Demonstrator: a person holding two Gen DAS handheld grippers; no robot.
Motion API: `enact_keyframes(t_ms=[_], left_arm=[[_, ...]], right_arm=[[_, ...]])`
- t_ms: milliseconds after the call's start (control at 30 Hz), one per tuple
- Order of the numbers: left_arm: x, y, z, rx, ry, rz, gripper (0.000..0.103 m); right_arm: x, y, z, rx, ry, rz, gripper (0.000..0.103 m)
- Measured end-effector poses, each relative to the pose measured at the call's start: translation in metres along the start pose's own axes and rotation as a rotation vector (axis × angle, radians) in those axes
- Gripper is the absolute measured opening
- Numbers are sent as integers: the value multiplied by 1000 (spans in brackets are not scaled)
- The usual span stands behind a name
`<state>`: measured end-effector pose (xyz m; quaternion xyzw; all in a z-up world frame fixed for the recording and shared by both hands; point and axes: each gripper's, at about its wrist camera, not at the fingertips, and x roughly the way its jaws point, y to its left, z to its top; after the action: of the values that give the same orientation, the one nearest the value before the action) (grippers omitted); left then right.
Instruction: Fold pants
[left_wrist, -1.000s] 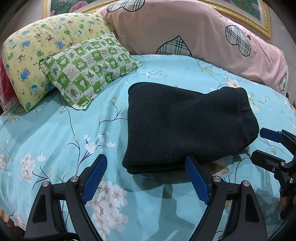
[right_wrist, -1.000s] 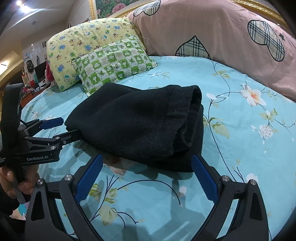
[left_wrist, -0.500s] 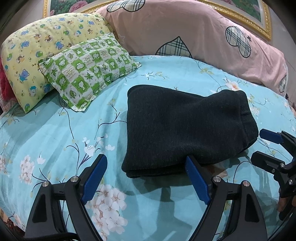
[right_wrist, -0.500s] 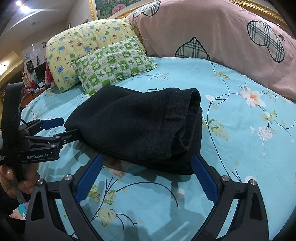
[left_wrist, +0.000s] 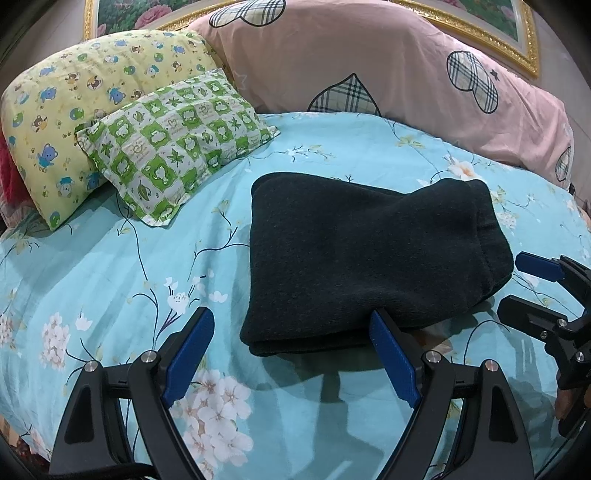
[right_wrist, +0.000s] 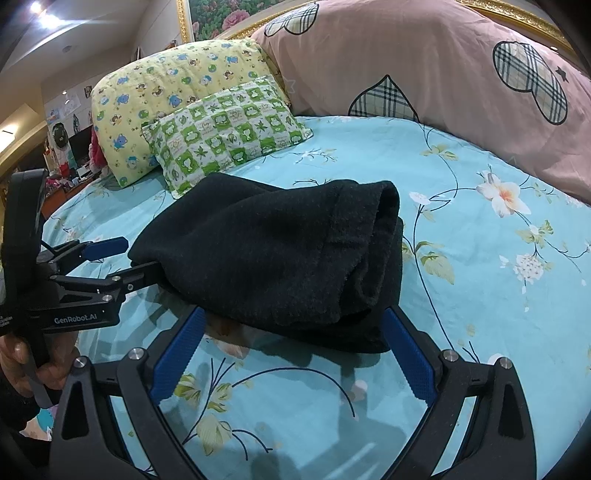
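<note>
The wide bed under its light blue flower-printed sheet (left_wrist: 110, 266) is carrying everything, with a pink quilt (left_wrist: 369, 62) and a green checked pillow (left_wrist: 177, 144) lying at the back. The dark fleece pants (left_wrist: 354, 258) are sitting mid-bed as a thick folded bundle. Left gripper (left_wrist: 291, 354) and right gripper (right_wrist: 291, 354) are hovering at its near edge, jaws spread, pinching nothing. Folding is looking nearly finished; next, probably just a squaring-up nudge.
</note>
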<state>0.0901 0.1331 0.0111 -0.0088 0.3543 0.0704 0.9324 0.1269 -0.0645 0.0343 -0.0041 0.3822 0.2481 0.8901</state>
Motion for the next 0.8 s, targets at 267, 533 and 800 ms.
enact_keyframes(t_ms=[267,533,800], left_arm=[[-9,-4,1,23,-26,2,86],[-9,-4,1,24,-25,2,86],[-8,-5,1,26,-24,11,86]], right_arm=[[-2,4,0,-2,-5,3,96],[-3,7,0,-7,-14,2,96],[-3,8,1,-2,-14,1,96]])
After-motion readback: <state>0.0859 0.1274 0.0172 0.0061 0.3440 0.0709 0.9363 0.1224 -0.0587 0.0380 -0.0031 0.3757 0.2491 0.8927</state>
